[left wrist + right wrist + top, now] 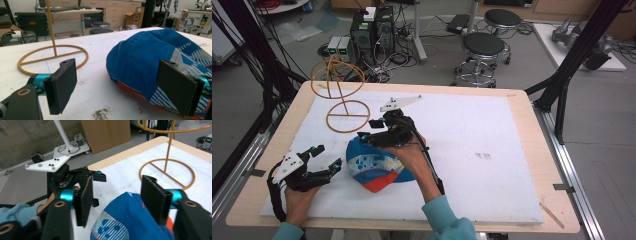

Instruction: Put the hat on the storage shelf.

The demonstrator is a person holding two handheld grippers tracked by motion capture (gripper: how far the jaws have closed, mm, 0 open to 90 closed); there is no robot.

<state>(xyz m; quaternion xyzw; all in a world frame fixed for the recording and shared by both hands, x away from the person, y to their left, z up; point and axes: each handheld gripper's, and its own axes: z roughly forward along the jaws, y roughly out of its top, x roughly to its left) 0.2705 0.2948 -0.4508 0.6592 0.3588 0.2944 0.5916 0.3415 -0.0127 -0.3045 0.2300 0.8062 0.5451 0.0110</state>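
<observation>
A light wooden table (pixel 522 107) with rounded corners, almost wholly covered by a white sheet (pixel 472 130) marked with a few dark smudges. On the sheet, near the left, lies a blue cap (pixel 374 167) with an orange brim. Farther left stands a yellow wire stand (pixel 343 107) on a ring base.

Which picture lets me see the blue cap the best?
The left gripper view: the blue cap is big and close, stitching clear. The high view shows the whole cap, but small under the right gripper. The right gripper view catches just its top.
</observation>
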